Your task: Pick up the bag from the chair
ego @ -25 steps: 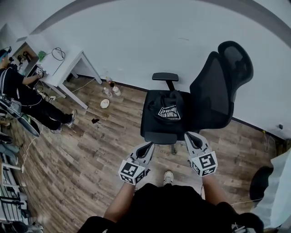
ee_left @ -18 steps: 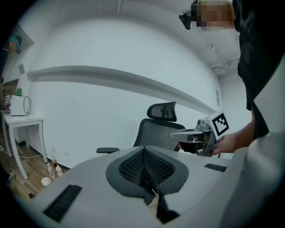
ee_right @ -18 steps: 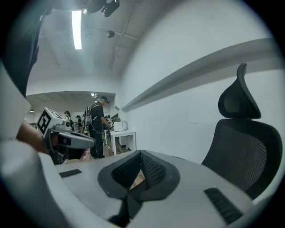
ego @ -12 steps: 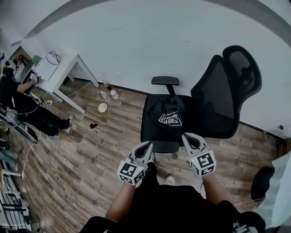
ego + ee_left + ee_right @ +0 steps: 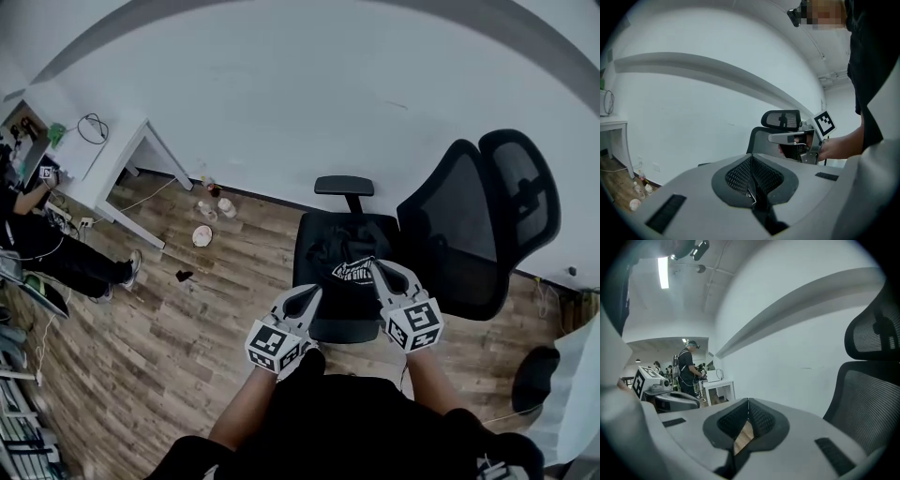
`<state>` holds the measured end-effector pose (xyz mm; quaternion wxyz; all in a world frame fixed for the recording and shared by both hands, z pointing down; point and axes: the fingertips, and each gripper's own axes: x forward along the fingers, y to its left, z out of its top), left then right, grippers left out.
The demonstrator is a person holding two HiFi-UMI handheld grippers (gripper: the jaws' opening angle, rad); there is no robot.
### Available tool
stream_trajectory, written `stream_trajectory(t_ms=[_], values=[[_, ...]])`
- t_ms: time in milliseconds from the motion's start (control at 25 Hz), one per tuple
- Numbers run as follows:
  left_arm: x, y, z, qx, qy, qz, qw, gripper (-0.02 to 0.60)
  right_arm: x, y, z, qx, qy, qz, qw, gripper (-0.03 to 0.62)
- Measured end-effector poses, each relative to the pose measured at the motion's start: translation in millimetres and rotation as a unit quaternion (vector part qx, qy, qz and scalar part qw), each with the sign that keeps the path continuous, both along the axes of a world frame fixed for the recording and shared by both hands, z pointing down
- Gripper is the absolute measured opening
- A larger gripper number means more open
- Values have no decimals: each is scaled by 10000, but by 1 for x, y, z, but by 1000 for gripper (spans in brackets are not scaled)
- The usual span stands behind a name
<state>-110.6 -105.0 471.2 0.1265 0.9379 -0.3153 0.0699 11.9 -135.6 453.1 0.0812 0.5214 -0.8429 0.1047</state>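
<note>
At the far left a person (image 5: pixel 42 248) in dark clothes is beside a white desk (image 5: pixel 98 155), and a coiled cable (image 5: pixel 91 126) lies on this desk. To the right of the desk, some small bottles (image 5: pixel 216 199) stand on the wood floor (image 5: pixel 141 328), close to the wall. In the middle, the left gripper (image 5: pixel 309 298) is held over the front left edge of the seat of the chair (image 5: pixel 459 234). Its jaws are closed together with nothing between them, as its own view shows. The bag (image 5: pixel 349 255) is black with a white print and lies on the seat, with the armrest (image 5: pixel 342 185) behind it and the two grippers in front. The right gripper (image 5: pixel 377 270) is just right of the print, with its tip over the near side of the bag. I cannot tell if it touches the bag. Its jaws are also pressed together and empty; only a bit of floor shows through the small gap behind the tips. The mesh back of the chair rises at the right.
</note>
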Motion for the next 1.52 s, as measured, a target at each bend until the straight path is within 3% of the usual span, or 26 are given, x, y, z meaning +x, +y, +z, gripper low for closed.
stream_trajectory(t_ms=[440, 840, 1160, 1520], values=[[-16, -77, 1, -46, 242, 496, 9985, 23, -16, -48, 7, -481, 75, 348, 9982, 20], [23, -95, 42, -518, 182, 1042, 9930, 23, 21, -62, 36, -857, 43, 920, 9921, 20], [46, -139, 66, -764, -114, 574, 9954, 23, 55, -89, 73, -1335, -54, 755, 9882, 20], [47, -181, 121, -1008, -802, 231, 9914, 23, 91, -134, 124, -1549, 12, 485, 9867, 20]])
